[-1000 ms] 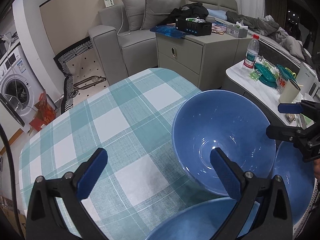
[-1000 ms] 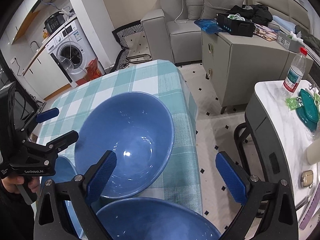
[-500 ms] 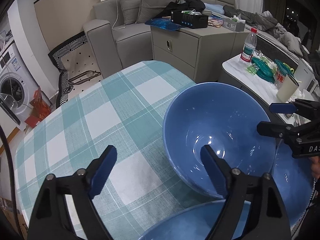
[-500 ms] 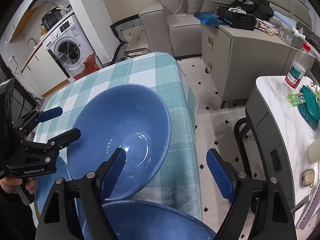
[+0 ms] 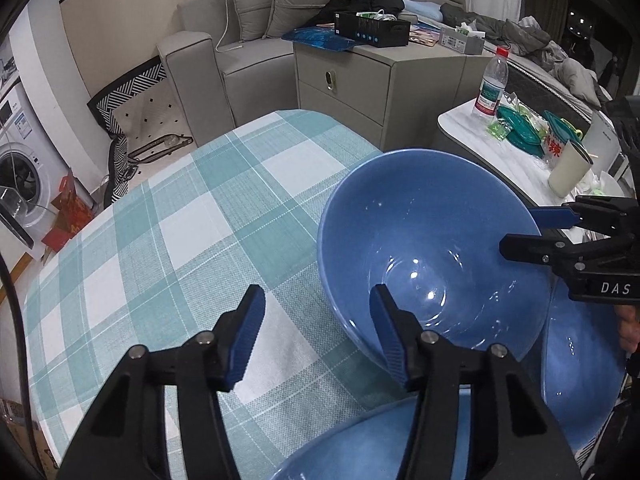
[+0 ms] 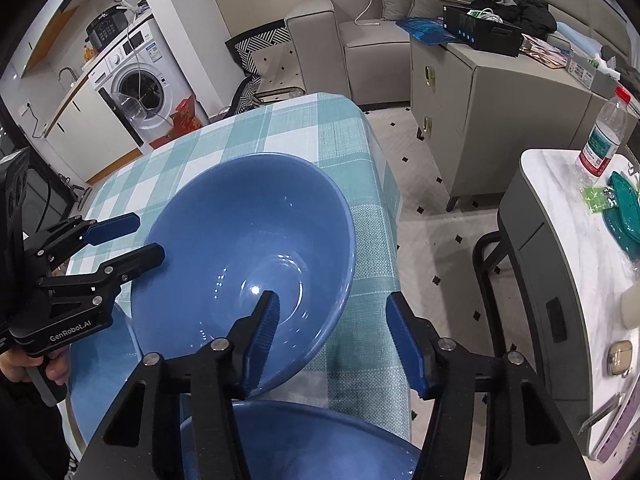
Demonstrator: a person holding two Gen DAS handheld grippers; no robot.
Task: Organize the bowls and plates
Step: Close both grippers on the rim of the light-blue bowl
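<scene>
Both tools closing astride big blue bowl [image 5: 432, 236] rim, opp. sides

My left tongs [image 5: 316, 330] point steeply down, jaws just been closing and now about half apart, one blue finger inside the bowl [image 5: 432, 256], the other outside its wall, neither pad clearly pressing. My right tongs [image 6: 334, 338] match on the opposite side: angled down, jaws closing in, rim between the fingers, gap visible. My hand [image 6: 24, 364] wraps the left handle at the frame edge.
</scene>
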